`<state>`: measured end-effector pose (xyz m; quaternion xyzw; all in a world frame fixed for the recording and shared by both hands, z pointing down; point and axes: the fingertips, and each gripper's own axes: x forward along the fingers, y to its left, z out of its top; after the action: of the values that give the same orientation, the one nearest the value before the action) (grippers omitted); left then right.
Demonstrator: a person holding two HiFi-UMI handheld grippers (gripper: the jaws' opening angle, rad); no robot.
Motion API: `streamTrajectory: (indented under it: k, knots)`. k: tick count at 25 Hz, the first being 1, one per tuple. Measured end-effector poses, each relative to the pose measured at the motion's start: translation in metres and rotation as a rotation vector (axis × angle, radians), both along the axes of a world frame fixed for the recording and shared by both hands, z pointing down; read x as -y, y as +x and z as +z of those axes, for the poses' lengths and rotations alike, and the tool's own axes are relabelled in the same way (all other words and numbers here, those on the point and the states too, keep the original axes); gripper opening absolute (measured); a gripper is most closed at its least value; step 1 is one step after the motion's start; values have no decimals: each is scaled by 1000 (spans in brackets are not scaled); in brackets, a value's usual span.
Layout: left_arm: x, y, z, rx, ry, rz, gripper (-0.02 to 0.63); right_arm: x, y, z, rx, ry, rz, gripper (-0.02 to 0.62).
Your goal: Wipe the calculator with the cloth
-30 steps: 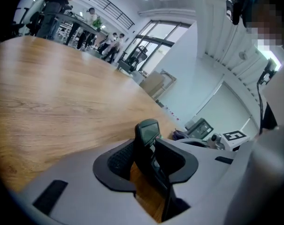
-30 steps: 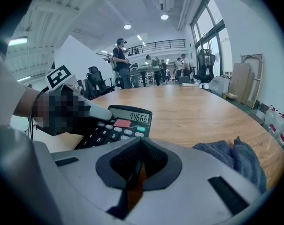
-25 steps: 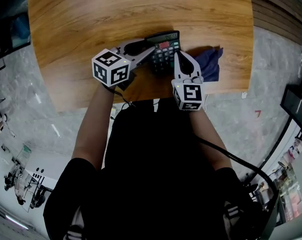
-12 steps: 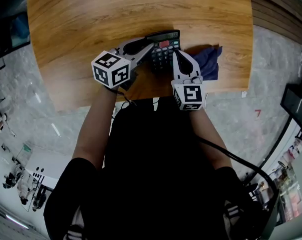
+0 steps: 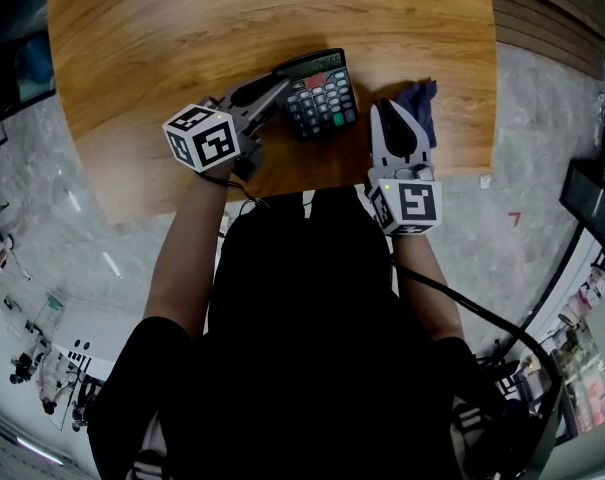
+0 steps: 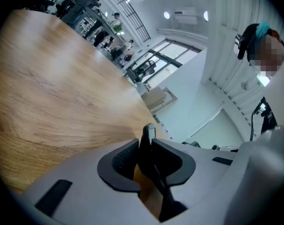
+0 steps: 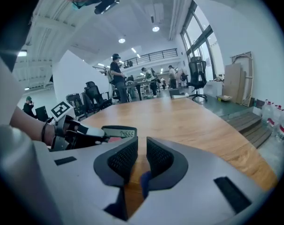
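A black calculator [image 5: 320, 93] lies on the round wooden table [image 5: 182, 28], with its display toward the far side. My left gripper [image 5: 278, 80] reaches in from the left. Its jaws are closing on the calculator's left edge [image 6: 149, 137], which stands edge-on between the pads. My right gripper [image 5: 390, 110] hangs to the right of the calculator, apart from it and shut on the dark blue cloth [image 5: 420, 103]. A fold of that cloth [image 7: 144, 182] shows under its pads. The right gripper view also shows the calculator [image 7: 119, 133] and the left gripper [image 7: 80, 132] at the left.
The table's front edge runs just under both grippers, with grey floor beyond it. A black cable [image 5: 462, 308] trails from the right gripper down past the person's body. Wooden steps [image 5: 552, 18] lie at the far right. People and office chairs stand far behind the table.
My right gripper has moved off the calculator's right side to the right and up, taking the cloth with it. The left jaws have narrowed onto the calculator's edge.
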<state>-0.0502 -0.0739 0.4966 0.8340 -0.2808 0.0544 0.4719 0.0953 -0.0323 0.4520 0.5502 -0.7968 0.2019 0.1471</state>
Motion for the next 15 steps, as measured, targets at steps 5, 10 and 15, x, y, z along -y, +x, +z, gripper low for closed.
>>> streamTrajectory:
  k: [5, 10, 15]
  knots:
    - [0, 3, -7, 5, 18, 12, 94, -17, 47, 12, -69, -136, 44, 153]
    - [-3, 8, -12, 16, 33, 29, 94, -37, 60, 46, -124, -292, 23, 219]
    - [-6, 10, -18, 2, 35, 22, 94, -46, 55, 76, -190, -367, 9, 222]
